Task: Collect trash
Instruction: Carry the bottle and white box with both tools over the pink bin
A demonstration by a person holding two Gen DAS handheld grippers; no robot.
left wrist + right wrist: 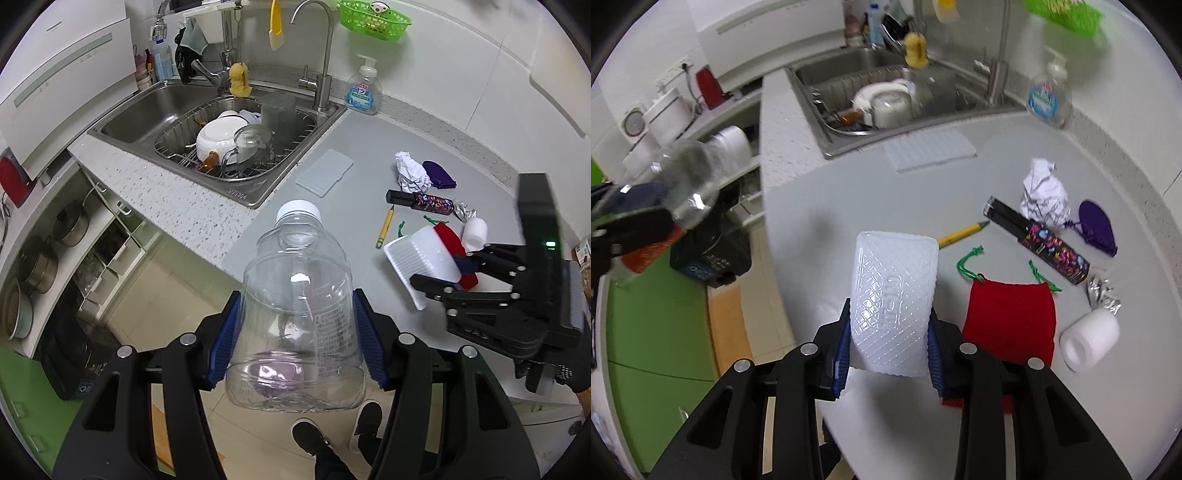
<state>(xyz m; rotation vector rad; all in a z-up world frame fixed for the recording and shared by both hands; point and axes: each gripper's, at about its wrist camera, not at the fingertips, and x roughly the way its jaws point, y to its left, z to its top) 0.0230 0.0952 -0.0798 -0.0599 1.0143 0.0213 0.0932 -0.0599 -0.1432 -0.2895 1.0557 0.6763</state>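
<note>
My left gripper [295,339] is shut on a clear plastic bottle [295,314] with a white cap, held over the floor in front of the counter edge. My right gripper [888,347] is shut on a white plastic tray [895,299], held above the grey counter [820,184]; it also shows in the left wrist view [424,258]. On the counter lie a crumpled paper ball [1043,192], a foil scrap [1102,293] and a white cup on its side [1089,338]. The bottle shows blurred at the left of the right wrist view [687,181].
A red pouch [1010,321], purple pouch [1097,227], pencil [962,233], patterned black tube [1038,240] and ribbed white mat [931,149] lie on the counter. A sink [155,107] with dishes, a soap bottle [364,88], open shelves with pots [37,258] and a black box [709,251] on the floor.
</note>
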